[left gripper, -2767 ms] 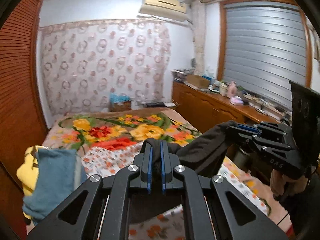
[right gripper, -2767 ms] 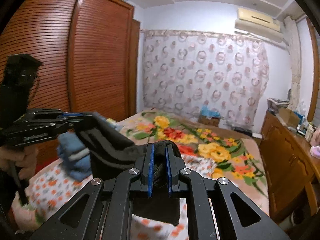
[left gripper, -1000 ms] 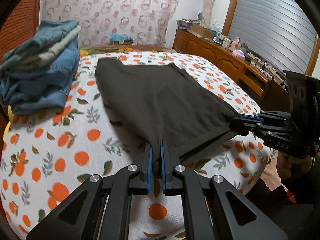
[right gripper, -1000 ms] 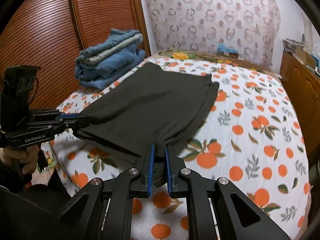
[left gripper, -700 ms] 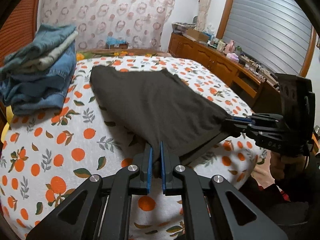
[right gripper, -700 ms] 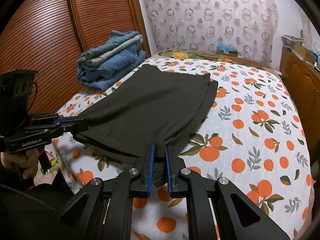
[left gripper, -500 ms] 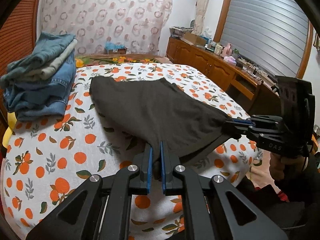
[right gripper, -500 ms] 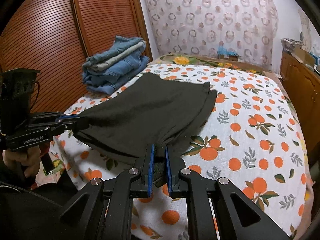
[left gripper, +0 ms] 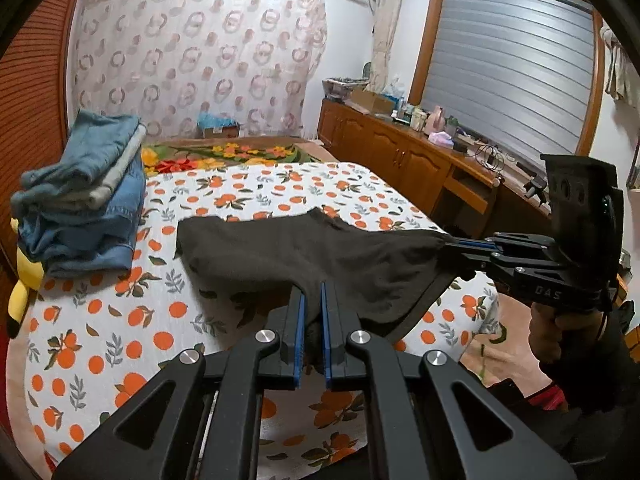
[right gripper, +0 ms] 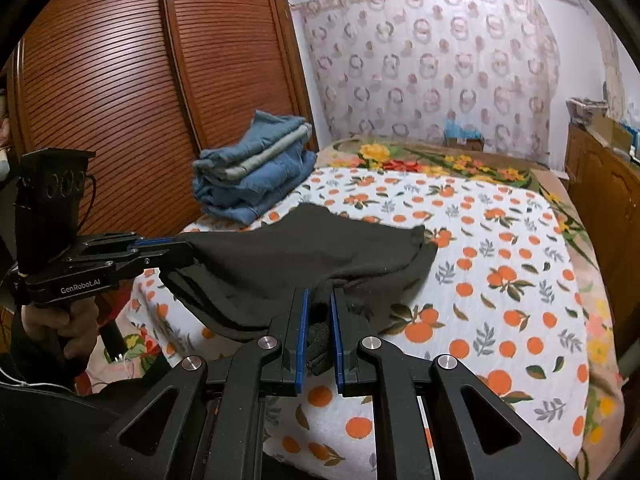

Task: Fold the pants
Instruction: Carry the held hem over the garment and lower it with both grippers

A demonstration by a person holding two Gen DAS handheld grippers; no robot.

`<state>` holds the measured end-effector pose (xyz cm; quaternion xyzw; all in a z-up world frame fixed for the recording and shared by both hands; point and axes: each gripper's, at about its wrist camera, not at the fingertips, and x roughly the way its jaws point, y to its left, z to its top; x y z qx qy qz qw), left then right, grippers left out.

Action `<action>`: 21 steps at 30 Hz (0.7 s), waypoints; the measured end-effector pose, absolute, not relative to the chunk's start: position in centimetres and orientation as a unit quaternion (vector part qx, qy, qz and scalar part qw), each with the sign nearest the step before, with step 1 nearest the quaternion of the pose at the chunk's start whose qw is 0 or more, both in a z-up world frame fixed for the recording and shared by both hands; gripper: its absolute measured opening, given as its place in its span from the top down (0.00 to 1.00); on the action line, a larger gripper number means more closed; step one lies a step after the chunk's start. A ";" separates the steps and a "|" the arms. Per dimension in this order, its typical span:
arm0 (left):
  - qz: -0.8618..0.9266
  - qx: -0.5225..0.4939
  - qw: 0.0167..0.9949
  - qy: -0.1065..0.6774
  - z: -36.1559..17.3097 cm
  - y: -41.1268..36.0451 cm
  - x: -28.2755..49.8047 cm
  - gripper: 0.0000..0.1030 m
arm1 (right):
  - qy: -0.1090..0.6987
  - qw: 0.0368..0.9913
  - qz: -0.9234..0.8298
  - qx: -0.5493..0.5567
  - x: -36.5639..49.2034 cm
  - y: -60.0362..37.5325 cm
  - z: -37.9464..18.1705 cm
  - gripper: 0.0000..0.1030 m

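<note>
left wrist view: our left gripper [left gripper: 312, 312] is clamped on one near corner of the dark pants [left gripper: 320, 256], lifted off the orange-print bed [left gripper: 120, 320]; the far end rests on it, near the folded jeans [left gripper: 88, 200]. right wrist view: our right gripper [right gripper: 318, 320] pinches the other corner. we judge a fold underway; next, carry both corners forward evenly.
</note>
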<state>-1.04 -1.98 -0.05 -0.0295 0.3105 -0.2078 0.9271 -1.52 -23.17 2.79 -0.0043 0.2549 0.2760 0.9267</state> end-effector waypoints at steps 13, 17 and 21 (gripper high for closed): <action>-0.200 -0.040 0.921 0.332 -1.0 -1.5 0.9 0.92 | 0.268 0.928 0.259 0.002 -0.3 -23.4 2.6 0.90; -0.190 -0.041 0.921 0.338 -1.3 -1.1 3.1 0.92 | 0.269 0.930 0.252 -0.001 1.9 -22.7 2.6 0.90; -0.181 -0.042 0.921 0.343 -1.4 -0.5 6.0 0.92 | 0.266 0.933 0.242 -0.005 4.6 -21.8 2.5 0.90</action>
